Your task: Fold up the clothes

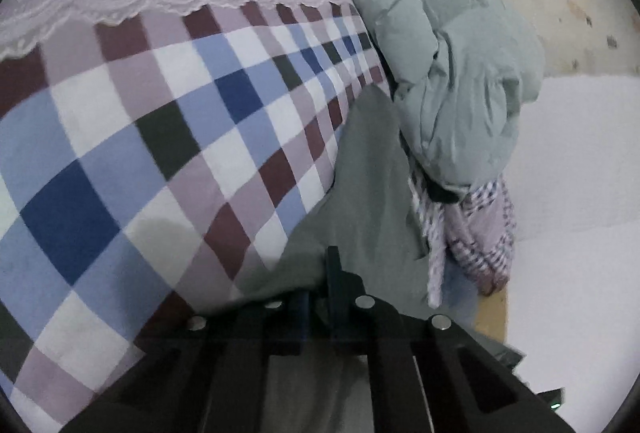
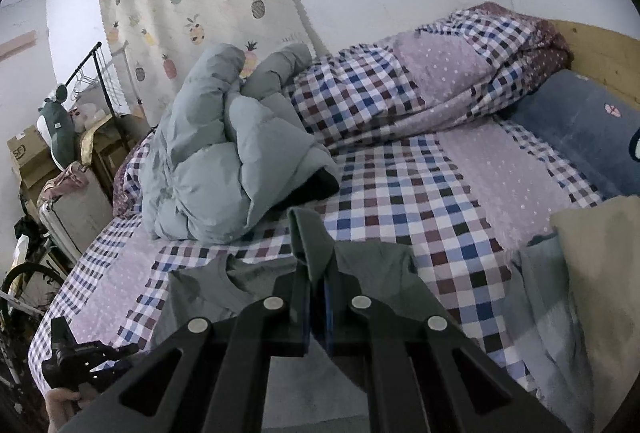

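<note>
Now both claws pinch the grey shirt [image 2: 372, 265] on the checked bed [image 2: 420, 201].
Right claw [image 2: 318, 265] clamps a raised fold; left claw [image 1: 320, 273] is closed on its edge.

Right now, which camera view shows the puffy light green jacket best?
The right wrist view shows the jacket best: the whole crumpled heap lies on the checked bed cover, with its dark lining visible at one edge. The left wrist view shows the jacket only partly, hanging along the bed's edge and cut off at the top.

grey-green shirt [image 2: 376, 273] | flat on checked bed, one fold lifted | puffer jacket [image 2: 224, 169] | crumpled
</note>
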Demonstrator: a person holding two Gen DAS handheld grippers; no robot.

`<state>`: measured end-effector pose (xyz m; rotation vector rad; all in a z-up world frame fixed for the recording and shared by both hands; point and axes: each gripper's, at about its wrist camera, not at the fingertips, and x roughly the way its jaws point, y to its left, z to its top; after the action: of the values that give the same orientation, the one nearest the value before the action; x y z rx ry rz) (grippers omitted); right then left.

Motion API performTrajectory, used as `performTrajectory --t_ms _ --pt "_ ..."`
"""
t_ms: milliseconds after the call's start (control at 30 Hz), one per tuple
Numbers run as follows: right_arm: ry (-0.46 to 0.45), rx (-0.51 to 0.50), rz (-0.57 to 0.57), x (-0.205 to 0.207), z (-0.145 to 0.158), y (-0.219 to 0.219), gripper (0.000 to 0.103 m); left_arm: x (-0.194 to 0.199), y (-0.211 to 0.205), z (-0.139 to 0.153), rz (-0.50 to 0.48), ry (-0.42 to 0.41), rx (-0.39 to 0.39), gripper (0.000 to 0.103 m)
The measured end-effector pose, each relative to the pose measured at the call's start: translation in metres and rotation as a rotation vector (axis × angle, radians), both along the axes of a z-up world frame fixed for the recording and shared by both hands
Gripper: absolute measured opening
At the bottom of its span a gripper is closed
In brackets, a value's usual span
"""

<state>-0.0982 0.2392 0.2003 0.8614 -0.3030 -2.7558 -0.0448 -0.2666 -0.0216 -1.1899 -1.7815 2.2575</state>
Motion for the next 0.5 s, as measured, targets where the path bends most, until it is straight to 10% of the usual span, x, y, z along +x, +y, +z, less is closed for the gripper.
performTrajectory --t_ms 500 --pt "-0.217 0.010 -0.016 -0.027 -0.075 0.026 0.004 0.027 -0.017 -0.007 0.197 0.101 0.098 0.004"
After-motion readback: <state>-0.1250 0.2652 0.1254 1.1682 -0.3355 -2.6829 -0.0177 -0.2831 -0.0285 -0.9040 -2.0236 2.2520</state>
